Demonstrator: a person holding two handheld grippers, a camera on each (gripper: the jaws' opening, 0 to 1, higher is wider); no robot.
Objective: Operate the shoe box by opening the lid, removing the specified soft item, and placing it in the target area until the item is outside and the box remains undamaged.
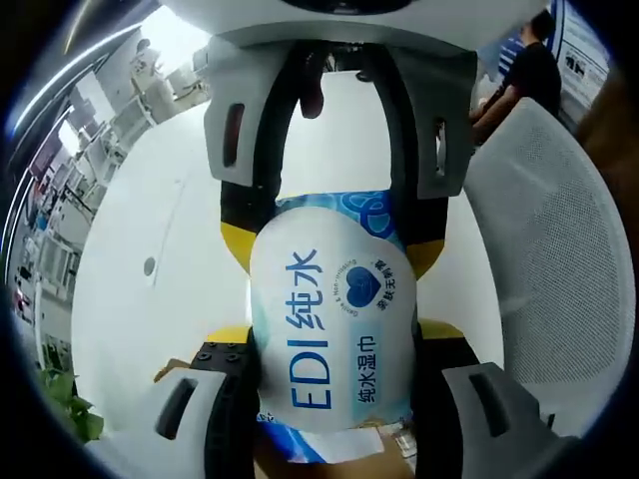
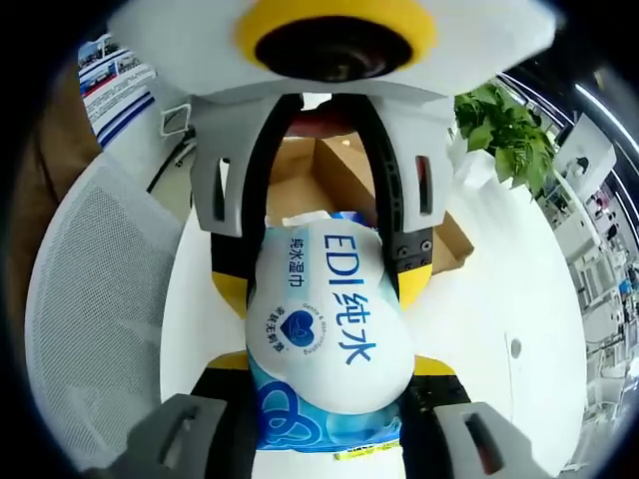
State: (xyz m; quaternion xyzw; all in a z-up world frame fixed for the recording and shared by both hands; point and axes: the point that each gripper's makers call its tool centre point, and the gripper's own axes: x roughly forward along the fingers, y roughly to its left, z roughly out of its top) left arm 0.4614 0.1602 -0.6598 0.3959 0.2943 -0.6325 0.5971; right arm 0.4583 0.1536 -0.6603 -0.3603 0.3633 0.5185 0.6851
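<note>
A soft white and blue wet-wipe pack (image 1: 334, 329) with blue print hangs in the air between my two grippers, which face each other. My left gripper (image 1: 334, 337) rises from the bottom of the left gripper view, its yellow-tipped jaws pressed on the pack's sides. My right gripper (image 1: 331, 247) comes down from the top and clasps the pack's far end. In the right gripper view the pack (image 2: 324, 329) sits in my right gripper (image 2: 331, 361), and the left gripper (image 2: 321, 281) holds the other end. The open cardboard shoe box (image 2: 334, 165) lies behind on the table.
A white table (image 1: 150, 230) lies below. A white mesh chair (image 1: 559, 239) stands beside it, also seen as the chair (image 2: 90, 299). A green plant (image 2: 504, 125) stands near the box. A person (image 1: 524, 75) sits in the background.
</note>
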